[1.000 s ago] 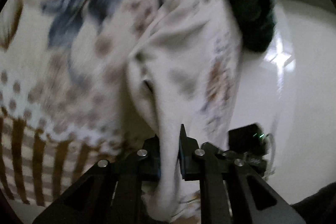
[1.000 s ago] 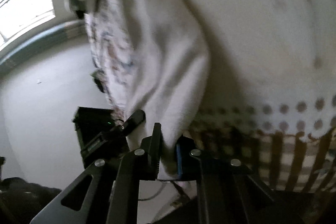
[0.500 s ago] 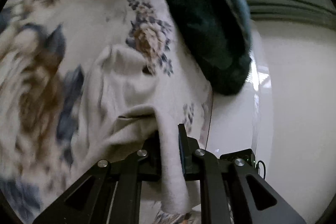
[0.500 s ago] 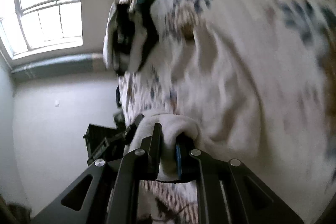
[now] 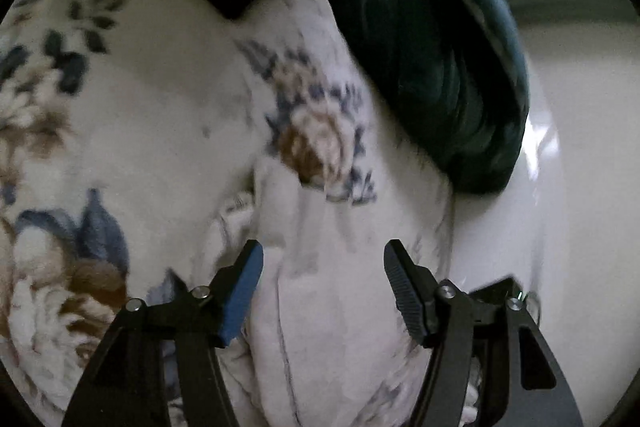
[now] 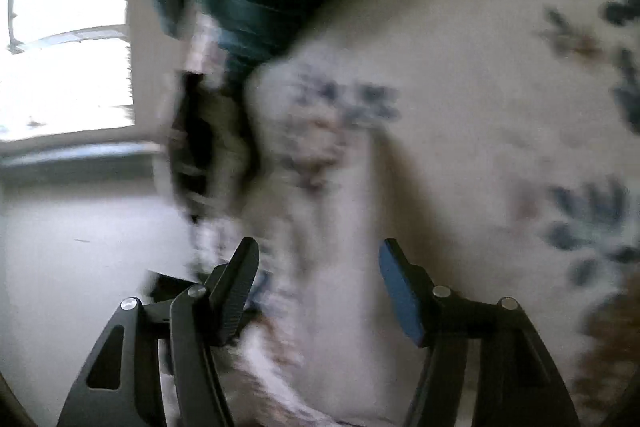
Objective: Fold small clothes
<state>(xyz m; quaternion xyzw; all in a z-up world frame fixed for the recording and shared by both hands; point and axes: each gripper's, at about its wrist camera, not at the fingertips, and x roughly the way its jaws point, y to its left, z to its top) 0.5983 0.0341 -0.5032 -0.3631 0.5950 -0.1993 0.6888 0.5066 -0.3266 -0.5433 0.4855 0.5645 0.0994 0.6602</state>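
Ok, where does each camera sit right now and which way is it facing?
Left wrist: on the left gripper, angled down at pale cloth on a flowered bedspread; only its open fingers show.
Right wrist: on the right gripper, angled down at the cloth, window at the left; only its open fingers show.
Shared: cloth, bedspread, dark green bundle.

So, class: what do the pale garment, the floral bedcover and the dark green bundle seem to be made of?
Pale garment: soft matte knit, probably cotton; it creases limply. Floral bedcover: fuzzy, plush-looking printed fabric, perhaps fleece. Dark green bundle: slightly glossy, ridged folds; possibly quilted synthetic, but blurred.
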